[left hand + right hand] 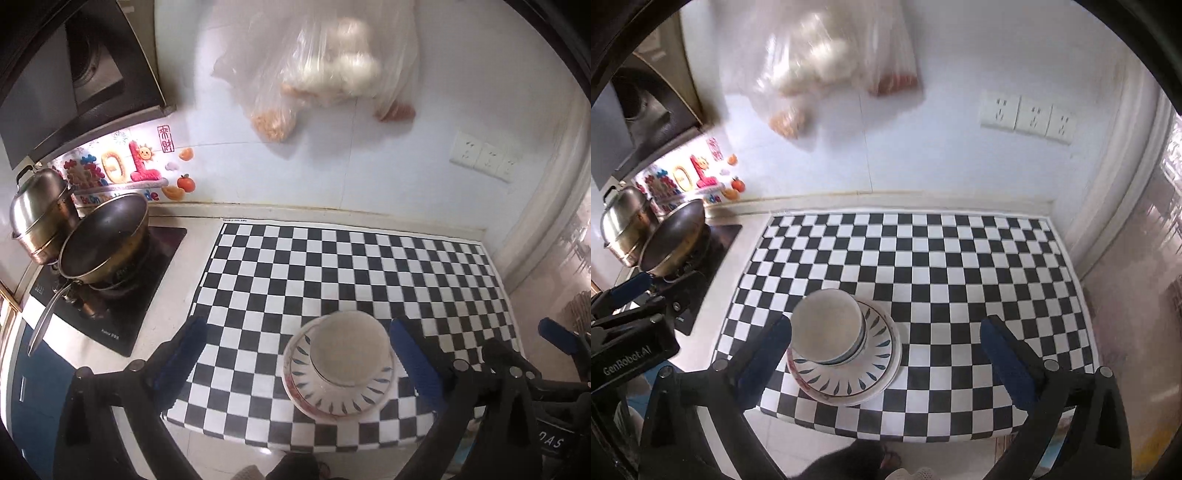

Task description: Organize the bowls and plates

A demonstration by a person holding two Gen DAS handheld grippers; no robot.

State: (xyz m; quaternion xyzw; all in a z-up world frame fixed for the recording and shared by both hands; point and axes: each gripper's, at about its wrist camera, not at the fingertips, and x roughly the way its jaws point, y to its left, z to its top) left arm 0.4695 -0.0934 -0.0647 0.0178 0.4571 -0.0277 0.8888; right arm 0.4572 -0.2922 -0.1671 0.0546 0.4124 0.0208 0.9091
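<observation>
- On the checkered mat (960, 258), near its front edge, stood the stack: nested bowls (827, 328) seated on patterned plates (849, 376), the bowls off-centre toward the left of the plates in the right wrist view.
- Left gripper (295, 354) hung above with jaws wide apart, nothing between the pads; the stack sat just beside its right finger, seemingly untouched.
- Right gripper (886, 354) likewise spread wide and empty, the stack near its left finger.
- Risk: the stack was close to the mat's front edge; a brushing finger could likely push it off the counter.
- Risk: the off-centre bowls might tip or slide if the plates were nudged or lifted unevenly.
- Risk: the wok (103, 240) handle jutted out at left; a swinging gripper could catch it.
- Writing: "GenRobot.AI" on the left gripper's body in the right view; "DAS" partly legible on the right gripper's in the left view; wall stickers (122, 166) too blurred to read fully.
</observation>
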